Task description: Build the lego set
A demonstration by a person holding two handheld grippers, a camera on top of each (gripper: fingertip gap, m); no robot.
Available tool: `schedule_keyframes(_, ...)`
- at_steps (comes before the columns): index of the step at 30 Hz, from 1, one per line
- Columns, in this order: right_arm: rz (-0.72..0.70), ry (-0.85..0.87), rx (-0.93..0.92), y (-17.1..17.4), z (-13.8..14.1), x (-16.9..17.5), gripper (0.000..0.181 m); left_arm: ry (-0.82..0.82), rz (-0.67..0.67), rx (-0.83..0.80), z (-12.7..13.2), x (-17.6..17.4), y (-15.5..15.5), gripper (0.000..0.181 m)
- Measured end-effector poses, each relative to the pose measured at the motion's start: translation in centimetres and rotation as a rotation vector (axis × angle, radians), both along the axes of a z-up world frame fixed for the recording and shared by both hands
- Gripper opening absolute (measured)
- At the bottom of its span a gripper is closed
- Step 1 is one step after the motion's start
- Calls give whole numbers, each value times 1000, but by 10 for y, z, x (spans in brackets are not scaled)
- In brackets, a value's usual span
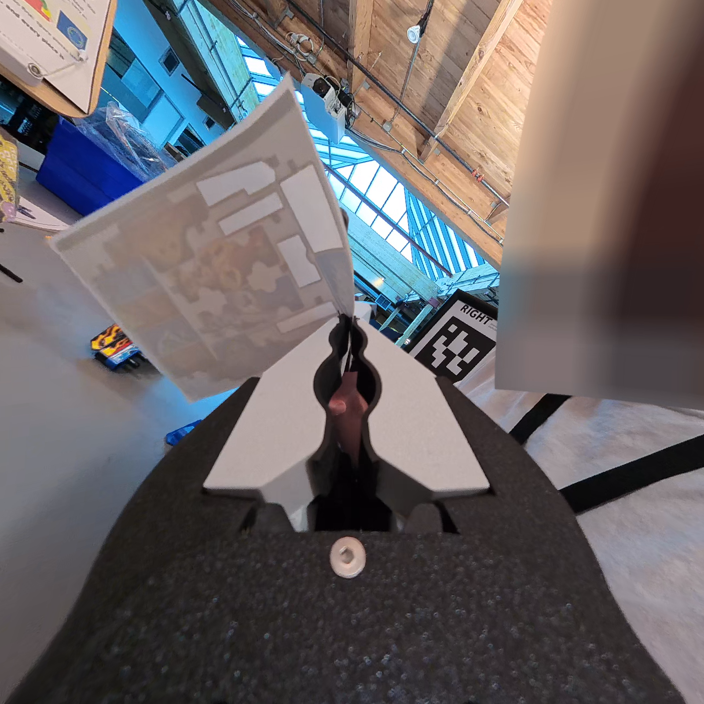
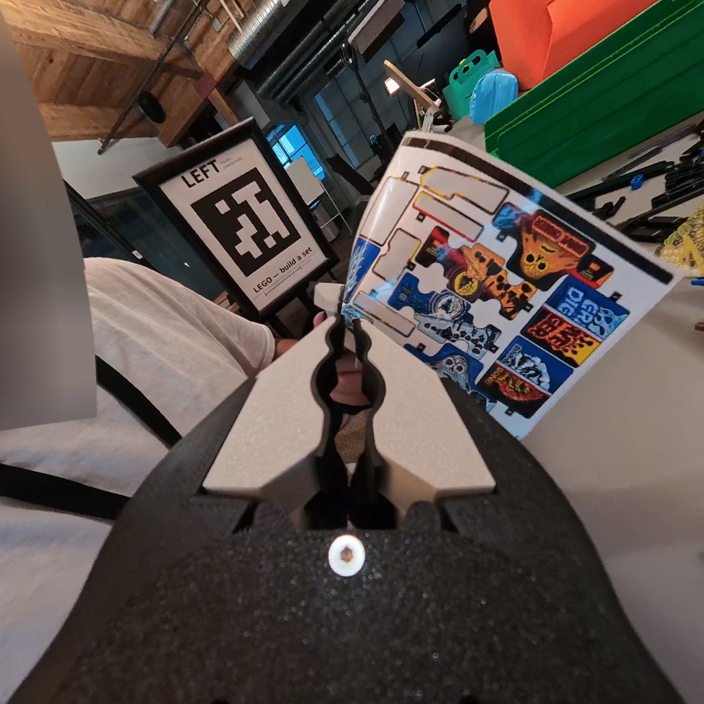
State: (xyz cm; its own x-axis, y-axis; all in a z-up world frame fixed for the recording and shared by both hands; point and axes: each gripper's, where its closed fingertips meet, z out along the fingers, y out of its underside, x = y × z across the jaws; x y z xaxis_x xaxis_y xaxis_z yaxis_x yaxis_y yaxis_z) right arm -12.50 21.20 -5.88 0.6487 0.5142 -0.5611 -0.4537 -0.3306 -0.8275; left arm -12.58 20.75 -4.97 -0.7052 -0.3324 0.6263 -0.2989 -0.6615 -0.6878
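- Our left gripper (image 1: 347, 324) has its jaws pressed together on one corner of the sticker sheet (image 1: 213, 259), held up in the air above the table (image 1: 57, 400).
- Our right gripper (image 2: 344, 324) is nearly closed at the same corner, a thin strip between its tips; we cannot tell whether it truly grips.
- The left wrist view shows only the pale back of the sheet; the right wrist view shows the printed face (image 2: 506, 282), with several stickers already peeled away near its top.
- Only the left wrist view shows a small flame-patterned lego piece (image 1: 114, 348) on the table, below the sheet's lower edge.
- Only the right wrist view shows dark lego parts (image 2: 655, 198) beside a green bin (image 2: 594, 110), beyond the sheet's far edge.
- The table under the sheet lies bare; a white sleeve (image 2: 171, 335) is close on the left.
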Motion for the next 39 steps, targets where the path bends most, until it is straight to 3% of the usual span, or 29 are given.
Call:
schedule_keyframes(13,-109,-105,13,1,-3,16,0,31,-1,-23,-3,2,4,0)
schedule_keyframes(22,-116,-42,11,0,-2,24,0,29,11,-23,-4,0,11,0)
schedule_keyframes(25,-79,-133,12,-1,-5,10,20,29,12,-23,-3,-1,11,0)
schedule_keyframes(30,-104,-337,51,1,-6,-3,25,28,4,-24,-3,-1,9,0)
schedule_keyframes(39,-16,-160,55,-3,-2,-10,13,15,-35,-34,-1,-1,1,0)
